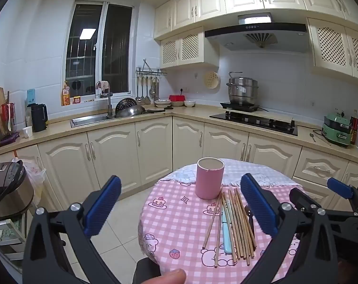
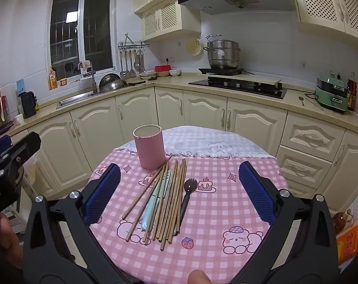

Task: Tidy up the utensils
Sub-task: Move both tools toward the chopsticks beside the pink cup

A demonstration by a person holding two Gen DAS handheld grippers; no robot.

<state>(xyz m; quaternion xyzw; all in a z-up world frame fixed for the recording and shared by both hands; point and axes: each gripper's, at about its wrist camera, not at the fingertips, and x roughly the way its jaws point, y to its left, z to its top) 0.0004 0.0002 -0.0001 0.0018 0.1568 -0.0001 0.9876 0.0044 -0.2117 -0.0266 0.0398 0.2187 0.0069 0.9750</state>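
Observation:
A pink cylindrical holder stands upright and empty at the far side of a round table with a pink checked cloth. In front of it lie several wooden chopsticks, a light blue utensil and a dark spork. My left gripper is open and empty, above the table's near left edge. My right gripper is open and empty, held above the pile. The right gripper also shows in the left wrist view.
A white fringed cloth covers the table's far part. Cream kitchen cabinets and a counter with sink, hob and pots stand behind. A rice cooker sits at the left. An orange packet lies at the right.

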